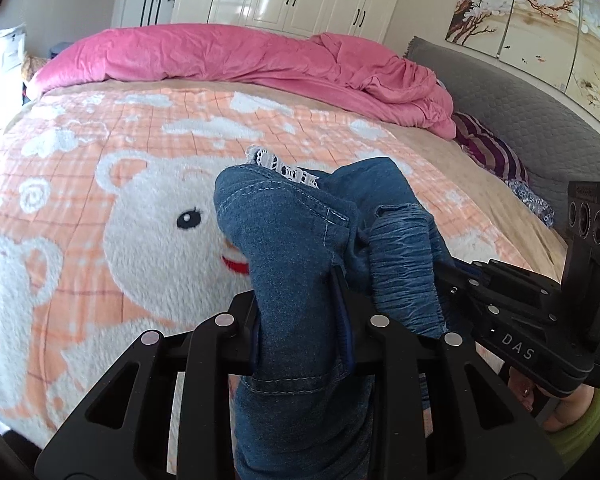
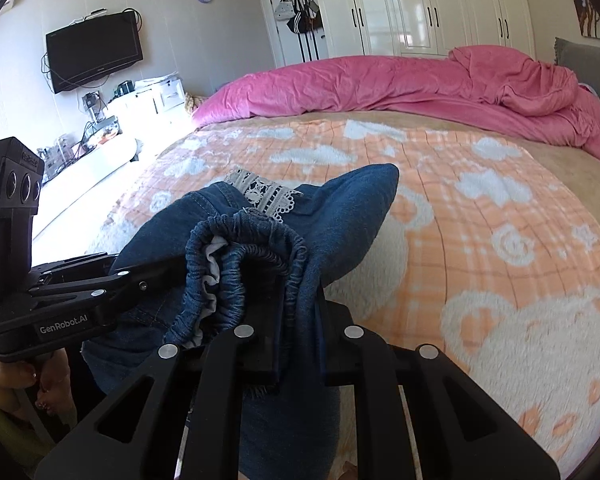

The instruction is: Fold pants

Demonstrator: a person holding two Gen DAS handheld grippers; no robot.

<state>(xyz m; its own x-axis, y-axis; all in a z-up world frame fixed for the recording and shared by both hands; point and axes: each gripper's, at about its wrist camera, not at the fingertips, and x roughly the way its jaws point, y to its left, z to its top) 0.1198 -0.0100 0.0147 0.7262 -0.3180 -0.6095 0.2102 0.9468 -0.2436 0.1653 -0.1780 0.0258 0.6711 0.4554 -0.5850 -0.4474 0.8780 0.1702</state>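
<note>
Blue denim pants (image 1: pixel 284 236) with a gathered elastic waistband (image 2: pixel 236 280) and a white lace trim (image 2: pixel 264 192) hang bunched above the bed. In the left wrist view my left gripper (image 1: pixel 300 304) is shut on a fold of the denim, and cloth drapes down over its fingers. My right gripper (image 2: pixel 298 312) is shut on the waistband edge. Each gripper shows in the other's view: the right gripper (image 1: pixel 456 270) comes in from the right with its tips buried in the waistband, and the left gripper (image 2: pixel 152 276) comes in from the left. The two stand close together.
Under the pants lies an orange checked blanket with white bears (image 1: pixel 140 208). A rumpled pink duvet (image 1: pixel 260 60) runs along the bed's far side, beside a grey headboard (image 1: pixel 520 100). White wardrobes (image 2: pixel 428 12) and a wall television (image 2: pixel 94 52) stand beyond. A person's hand (image 2: pixel 40 392) holds the left gripper's handle.
</note>
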